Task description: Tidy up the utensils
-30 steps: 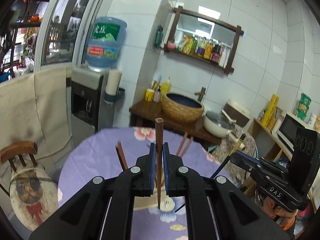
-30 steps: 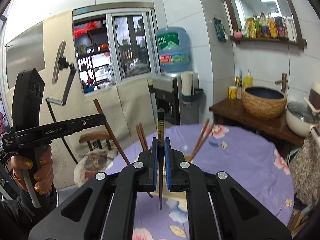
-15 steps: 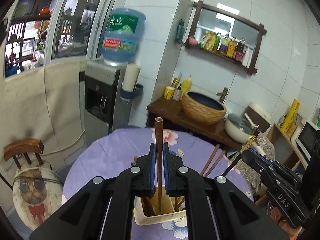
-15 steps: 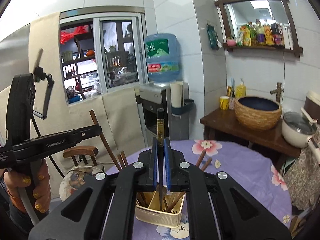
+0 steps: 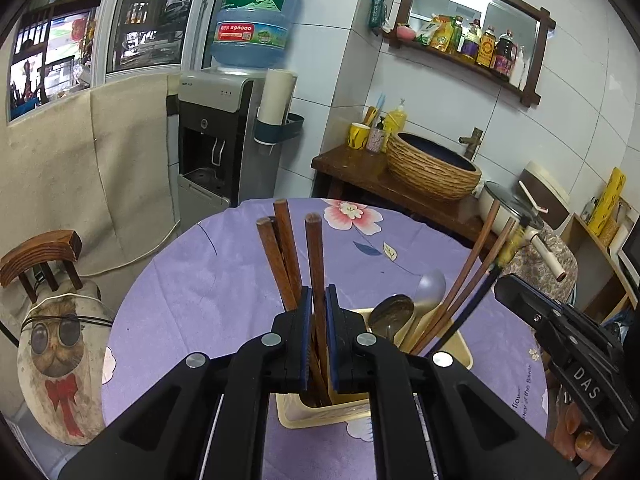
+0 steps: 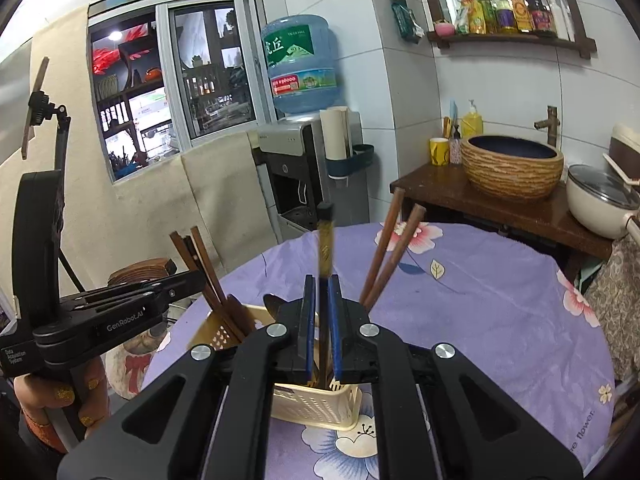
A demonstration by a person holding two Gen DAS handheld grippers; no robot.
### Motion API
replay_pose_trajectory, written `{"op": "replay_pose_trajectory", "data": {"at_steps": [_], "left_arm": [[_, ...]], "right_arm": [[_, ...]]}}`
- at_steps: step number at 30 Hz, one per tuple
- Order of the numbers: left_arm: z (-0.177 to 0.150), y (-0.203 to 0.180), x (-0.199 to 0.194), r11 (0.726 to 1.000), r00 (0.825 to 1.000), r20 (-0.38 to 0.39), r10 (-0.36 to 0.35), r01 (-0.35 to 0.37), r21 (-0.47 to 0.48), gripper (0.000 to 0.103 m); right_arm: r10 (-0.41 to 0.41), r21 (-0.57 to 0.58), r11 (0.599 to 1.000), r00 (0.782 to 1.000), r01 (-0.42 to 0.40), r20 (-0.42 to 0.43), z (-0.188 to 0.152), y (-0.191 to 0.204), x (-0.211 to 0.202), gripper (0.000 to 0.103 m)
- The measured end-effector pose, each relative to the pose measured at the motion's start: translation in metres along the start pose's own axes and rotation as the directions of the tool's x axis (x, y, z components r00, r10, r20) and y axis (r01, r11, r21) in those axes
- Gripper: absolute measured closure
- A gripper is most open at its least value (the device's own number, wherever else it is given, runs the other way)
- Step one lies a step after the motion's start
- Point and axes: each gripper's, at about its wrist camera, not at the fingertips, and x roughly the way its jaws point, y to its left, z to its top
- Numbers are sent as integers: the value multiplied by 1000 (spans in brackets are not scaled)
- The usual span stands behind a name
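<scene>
1. Tiled kitchen walls, a water dispenser [image 5: 224, 120] and a basin stand lie behind a round worktop [image 5: 224, 280] under a purple floral cloth, with a cream utensil basket [image 6: 316, 400] at its near side.
2. Left claw [image 5: 318, 336] is clamped on a brown wooden chopstick [image 5: 316, 264], whose lower end is inside the basket.
3. Right claw [image 6: 320, 332] pinches a dark, gold-banded chopstick [image 6: 325, 248] over the basket.
4. Both claws tilt downward, side by side.
5. Risks: the claws could knock each other, or a lowering tip could jam against the spoons [image 5: 404, 312] and standing chopsticks [image 5: 280, 248], tipping the light basket.
</scene>
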Motion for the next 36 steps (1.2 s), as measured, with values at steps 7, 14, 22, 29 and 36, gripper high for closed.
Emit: {"op": "replay_pose_trajectory", "data": {"at_steps": [7,14,22,29,36], "left_arm": [[-8,-6,-17,999,998,51,25,-27,46,73],[-34,2,-67,996,982,183,40,-53,69,20],[-97,24,-109,997,961,272,38,-53,47,6],[-175,53,-133,998,972,224,67,-70,6,6],[-220,58,-155,997,981,179,77,-81,14,6]], "right_arm": [[-9,-4,1000,1000,9,27,-7,-3,-5,91],[-31,27,999,994,28,103,-28,-5,-43,43],[-108,-59,991,984,117,141,-98,21,-88,16],[-98,-80,991,985,109,139,-184,46,-126,9],[-79,-133,986,985,100,155,-242,75,-173,6]]}}
